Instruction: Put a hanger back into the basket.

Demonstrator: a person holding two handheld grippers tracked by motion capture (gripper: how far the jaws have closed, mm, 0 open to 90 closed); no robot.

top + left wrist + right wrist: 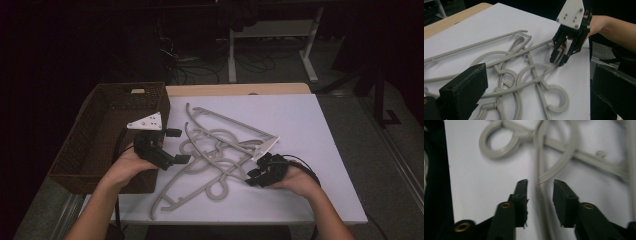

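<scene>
Starting at the left, the basket point(107, 135) sits at the tabletop point(310, 150) edge, and the left claw point(177, 146) hovers just beside its near right corner, jaws spread wide and holding nothing. In the left gripper view those jaws frame the pile without touching it. If this claw drops in now, it will likely land on several crossed rods at once, and a pinch there could bind two hangers together.

In the middle lies the tangle of grey hangers point(215, 150) on the white sheet, hooks and loops threaded through one another (I cannot tell for certain how many there are). That interlocking is the main hazard: lifting one rod will probably drag its neighbours, which may swing, slide toward the front edge, or fall off the tabletop.

At the right, the right claw point(256, 176) is low at the pile's near right end. The right gripper view shows its jaws apart, straddling a thin rod point(541, 195) but not yet pressing it; the frame is blurred, so contact is hard to judge. The rod looks slim and smooth, so a closing grip placed off-centre could let it twist or slip out. A grip that also catches the curved loop crossing just ahead would make a clean pull unlikely.
</scene>
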